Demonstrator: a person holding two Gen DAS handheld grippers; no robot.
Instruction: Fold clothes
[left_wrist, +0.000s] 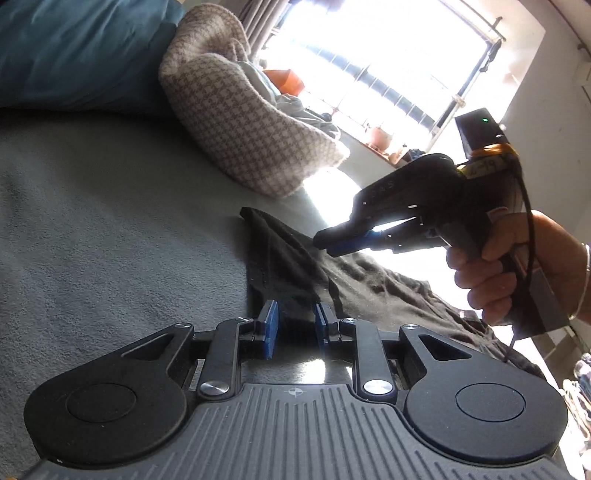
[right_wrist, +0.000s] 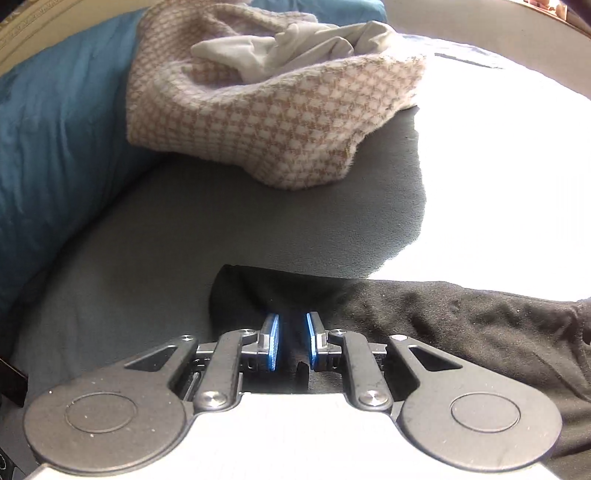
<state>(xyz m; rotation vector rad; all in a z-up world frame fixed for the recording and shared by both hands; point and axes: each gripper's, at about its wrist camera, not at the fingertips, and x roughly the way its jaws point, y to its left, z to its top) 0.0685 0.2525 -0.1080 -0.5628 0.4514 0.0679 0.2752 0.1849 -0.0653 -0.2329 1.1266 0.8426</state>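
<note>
Plainly, left gripper and right gripper fingers spread over the black garment; no legible writing.

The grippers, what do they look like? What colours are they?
Both are black plastic with round discs, silver screws and blue pads on the jaws: the left gripper and the right gripper. From the left camera, the right one has a pistol handle, a black cable, an orange band, and a small box with a green light. The right hand has a silver bangle.

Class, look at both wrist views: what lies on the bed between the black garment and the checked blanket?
Only bare grey bedcover lies between the black garment and the checked blanket, clearest in the right wrist view.
</note>
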